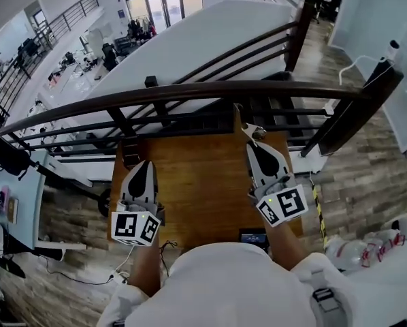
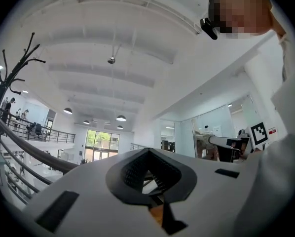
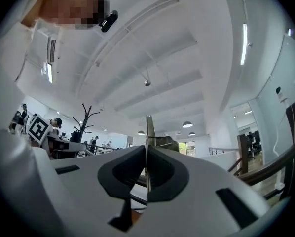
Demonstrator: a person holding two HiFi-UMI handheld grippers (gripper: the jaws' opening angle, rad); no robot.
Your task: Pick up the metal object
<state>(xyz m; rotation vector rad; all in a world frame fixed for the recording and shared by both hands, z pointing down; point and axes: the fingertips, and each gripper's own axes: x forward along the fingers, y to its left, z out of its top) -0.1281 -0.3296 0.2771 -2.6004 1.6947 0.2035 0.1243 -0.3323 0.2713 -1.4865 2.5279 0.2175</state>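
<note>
Grippers first: I count two. The left gripper [image 1: 143, 166] is at 7 o'clock in the head view and the right gripper [image 1: 252, 142] is at 4 o'clock. Both are held up over one brown wooden table [image 1: 203, 189].

There is one metal object [image 1: 250, 131]. It is in the tip of the right gripper, up off the table and close to the railing [image 1: 190, 90]. In the right gripper view the right gripper [image 3: 146, 149] has its jaws pinching the metal object [image 3: 149, 128] tight. It is a thin flat strip and I see it edge-on. Its long side runs up and down, and its free end points to 12 o'clock, past the jaw tips. A bent bit leans off toward 3 o'clock.

In the left gripper view the left gripper [image 2: 148, 152] has its jaws pressed together at the tips, with nothing between them.

One small black device [image 1: 253, 237] lies at the near edge of the table, at 6 o'clock.

The railing is dark, with one thick top bar and thinner bars under it. Past it I see a big white hall lower down. The floor [image 1: 367, 176] at 3 o'clock is grey-brown planks. Round lamps [image 2: 121, 118] hang from the white ceiling, and one coat stand [image 3: 83, 113] shows at 9 o'clock.
</note>
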